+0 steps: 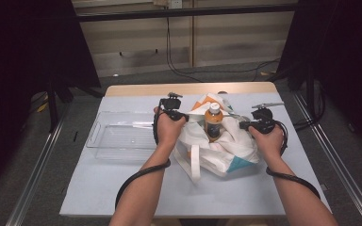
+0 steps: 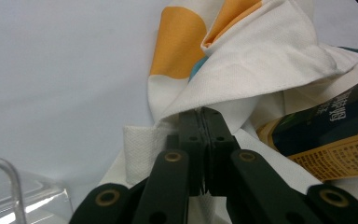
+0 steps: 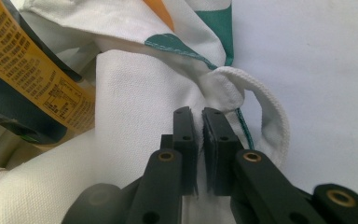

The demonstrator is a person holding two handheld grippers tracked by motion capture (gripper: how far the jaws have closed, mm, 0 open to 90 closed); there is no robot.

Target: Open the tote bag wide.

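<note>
Table (image 1: 122,188) | left gripper (image 2: 204,122) pinches bag (image 2: 261,60) | right gripper (image 3: 200,122) pinches bag

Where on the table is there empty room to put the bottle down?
Bare table lies in front, between the forearms and the near edge, and along the far edge behind the clear bin. The bin looks empty too. The middle is crowded: the bag with the bottle, pinched by the left gripper and right gripper.
</note>
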